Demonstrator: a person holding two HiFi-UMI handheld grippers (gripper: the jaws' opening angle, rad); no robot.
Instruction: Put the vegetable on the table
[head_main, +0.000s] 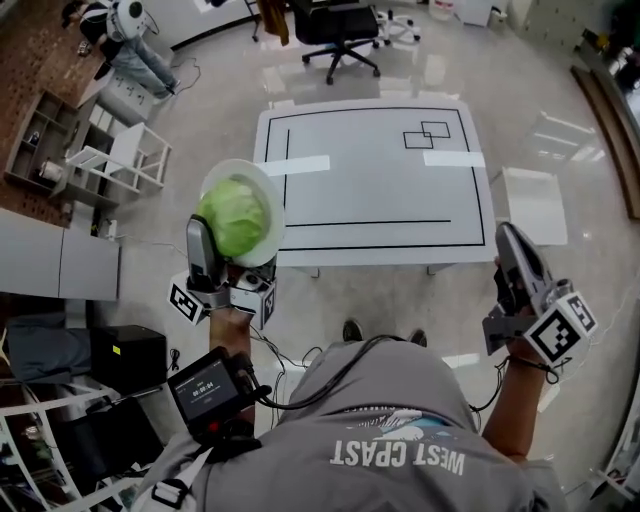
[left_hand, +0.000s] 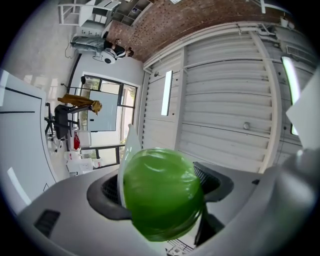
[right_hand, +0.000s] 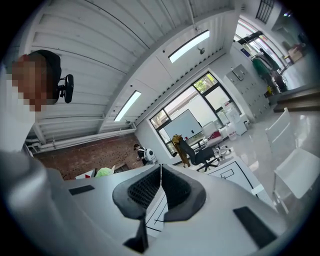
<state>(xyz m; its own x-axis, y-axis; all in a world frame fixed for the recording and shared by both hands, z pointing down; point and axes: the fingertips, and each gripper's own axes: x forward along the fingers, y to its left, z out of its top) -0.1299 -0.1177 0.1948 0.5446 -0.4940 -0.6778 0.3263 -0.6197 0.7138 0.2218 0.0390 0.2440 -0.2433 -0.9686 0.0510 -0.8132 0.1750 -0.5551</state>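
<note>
A green cabbage (head_main: 235, 218), wrapped in shiny film, is clamped in my left gripper (head_main: 235, 250) together with a white plate (head_main: 262, 180) that stands on edge against it. In the left gripper view the cabbage (left_hand: 162, 197) fills the gap of the left gripper (left_hand: 160, 187), and the plate (left_hand: 127, 150) rim sits beside the left pad. They hang over the floor just off the near left corner of the white table (head_main: 370, 180). My right gripper (head_main: 507, 240) is off the table's near right corner, shut and empty, as the right gripper (right_hand: 160, 175) view shows.
The table carries black taped lines and white tape strips. A black office chair (head_main: 340, 30) stands beyond it. White chairs (head_main: 530, 200) are to the right and a white rack (head_main: 120, 160) to the left. A black box (head_main: 125, 355) sits on the floor at the near left.
</note>
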